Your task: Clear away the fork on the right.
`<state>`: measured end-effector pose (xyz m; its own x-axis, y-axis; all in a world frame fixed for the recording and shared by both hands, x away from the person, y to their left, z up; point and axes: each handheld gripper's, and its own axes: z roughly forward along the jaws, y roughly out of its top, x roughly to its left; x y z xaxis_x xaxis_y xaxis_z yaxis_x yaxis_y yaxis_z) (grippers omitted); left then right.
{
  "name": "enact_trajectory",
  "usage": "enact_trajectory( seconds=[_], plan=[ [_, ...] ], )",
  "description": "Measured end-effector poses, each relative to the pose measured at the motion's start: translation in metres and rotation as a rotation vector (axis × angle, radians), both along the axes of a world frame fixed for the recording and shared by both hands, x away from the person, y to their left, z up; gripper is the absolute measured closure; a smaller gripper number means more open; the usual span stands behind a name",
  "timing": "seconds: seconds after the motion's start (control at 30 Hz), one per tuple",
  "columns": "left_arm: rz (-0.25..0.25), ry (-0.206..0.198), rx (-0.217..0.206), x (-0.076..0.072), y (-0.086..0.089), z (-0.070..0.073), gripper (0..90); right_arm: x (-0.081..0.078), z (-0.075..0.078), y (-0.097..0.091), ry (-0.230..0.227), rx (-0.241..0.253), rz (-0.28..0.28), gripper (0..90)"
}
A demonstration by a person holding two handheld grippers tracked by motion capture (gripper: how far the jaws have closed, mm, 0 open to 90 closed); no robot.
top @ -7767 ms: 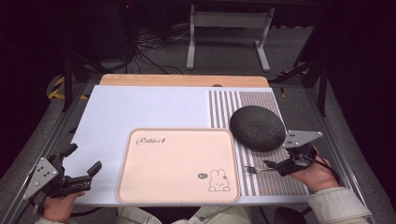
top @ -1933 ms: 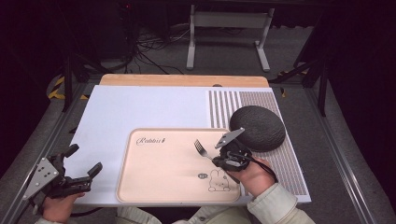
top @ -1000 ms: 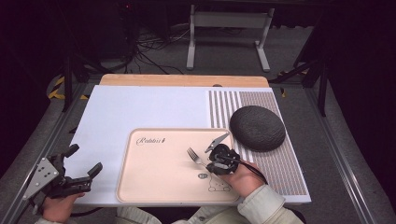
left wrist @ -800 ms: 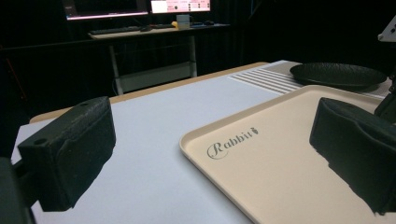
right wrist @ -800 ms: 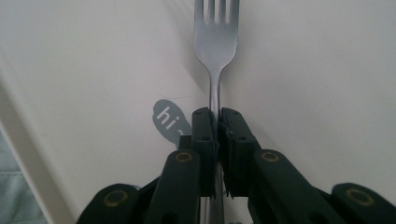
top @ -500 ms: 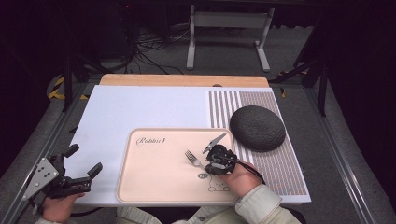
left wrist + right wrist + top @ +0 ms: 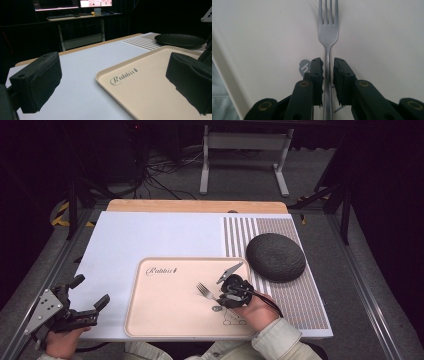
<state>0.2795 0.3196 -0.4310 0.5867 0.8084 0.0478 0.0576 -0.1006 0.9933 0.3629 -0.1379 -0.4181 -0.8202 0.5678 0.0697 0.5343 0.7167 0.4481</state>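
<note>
fork (image 7: 327, 32) handle sitting right between the right gripper (image 7: 327, 65) jaws, pinched tight, tines poking out over the tray (image 7: 165, 320), left gripper (image 7: 87, 292) jaws wide apart, holding nothing

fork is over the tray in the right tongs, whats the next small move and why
Probably open the right tongs and back off: the fork seems to lie low over the beige tray, its handle between the jaws. Whether it touches the tray is unclear, so lower slightly first.

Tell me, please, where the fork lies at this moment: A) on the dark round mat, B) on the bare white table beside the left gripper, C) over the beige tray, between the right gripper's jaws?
C: the fork stretches over the beige tray, its handle between the right gripper jaws.
</note>
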Motion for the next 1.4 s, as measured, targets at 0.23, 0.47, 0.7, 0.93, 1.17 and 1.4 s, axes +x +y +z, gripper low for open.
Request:
enact_trajectory(
  seconds=[0.23,0.47,0.7,0.93,1.17,1.4],
  plan=[
    [0.0,-0.001,0.0,0.0,0.0,0.0,1.0,-0.002,0.021,0.006,-0.053,0.021,0.067,90.0],
    [-0.001,-0.001,0.0,0.0,0.0,0.0,1.0,0.008,0.03,0.021,-0.085,-0.007,0.166,90.0],
    [-0.005,0.0,0.004,0.0,0.0,0.0,1.0,0.018,0.02,0.044,-0.071,-0.031,0.229,90.0],
    [-0.01,0.002,0.004,0.0,0.0,0.0,1.0,0.023,0.009,0.058,-0.052,-0.058,0.273,90.0],
    [-0.011,0.003,0.003,0.0,0.0,0.0,1.1,0.027,0.0,0.064,-0.038,-0.084,0.294,90.0],
    [-0.012,0.003,0.004,0.0,-0.001,0.0,1.1,0.029,-0.005,0.067,-0.031,-0.107,0.299,90.0]
  ],
)
